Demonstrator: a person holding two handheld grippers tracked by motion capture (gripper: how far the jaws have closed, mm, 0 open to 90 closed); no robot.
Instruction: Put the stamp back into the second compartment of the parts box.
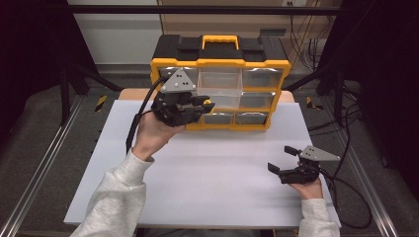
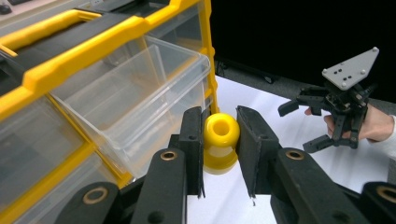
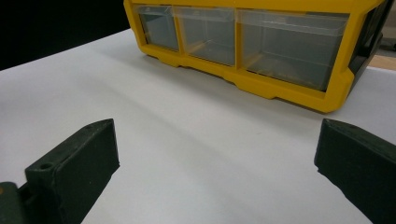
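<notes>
- One yellow spool-shaped piece [image 2: 220,142], hollow at the top, sat clamped between the jaws of the left gripper [image 2: 219,149], both black pads pressed against its sides.
- That left gripper [image 1: 184,106] was held up off the white surface [image 1: 207,177], right in front of the organiser's left half, with the yellow piece [image 1: 207,102] peeking out at its tip.
- One drawer organiser [image 1: 220,89] stood at the far edge of the surface: yellow frame, black top, one yellow carry handle [image 1: 220,40].
- One clear drawer [image 2: 140,93] in the top row was pulled out and looked empty; the held piece hung just beside its front corner, outside it.
- I could count three closed drawers along the bottom row in the right gripper view [image 3: 247,37].
- The right gripper [image 1: 284,159] rested low near the surface's right front corner, well apart from the organiser, its jaws spread wide with nothing between them.
- Two light sleeves [image 1: 118,202] came in from the near side.
</notes>
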